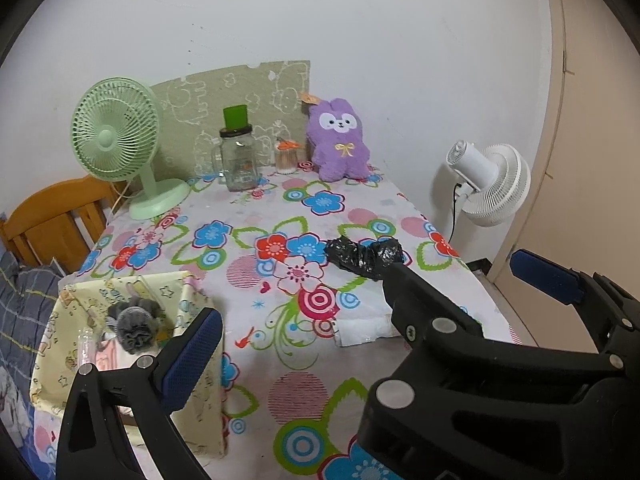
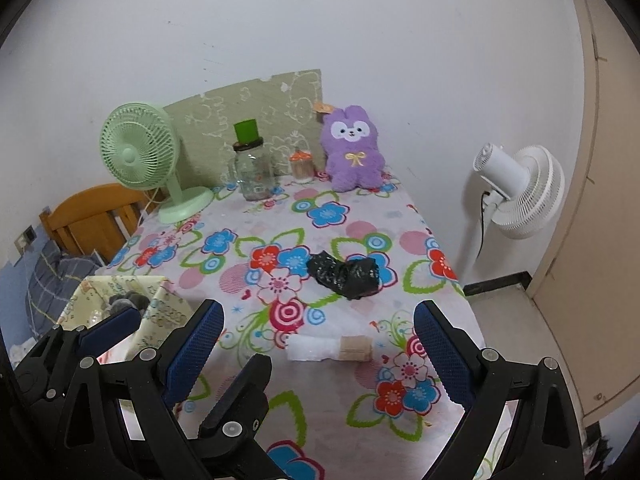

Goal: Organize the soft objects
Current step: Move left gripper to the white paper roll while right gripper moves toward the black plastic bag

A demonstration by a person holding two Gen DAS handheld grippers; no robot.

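A purple plush bunny [image 1: 339,140] [image 2: 352,148] sits upright at the back of the flowered table. A crumpled black plastic bag [image 1: 362,256] [image 2: 344,274] lies mid-table. A white soft roll with a tan end [image 2: 330,347] [image 1: 366,330] lies near the front. A yellow fabric box [image 1: 120,344] [image 2: 120,304] at the front left holds a grey scrunchie [image 1: 134,322] and other items. My left gripper [image 1: 360,316] is open and empty, beside the box. My right gripper [image 2: 316,356] is open and empty, its fingers either side of the roll, short of it.
A green desk fan [image 1: 116,140] [image 2: 140,152], a glass jar with a green cap [image 1: 238,156] [image 2: 252,164] and a small toothpick jar [image 1: 286,156] stand along the back. A white floor fan [image 1: 492,182] [image 2: 520,188] stands right of the table. A wooden chair [image 1: 52,220] is at the left.
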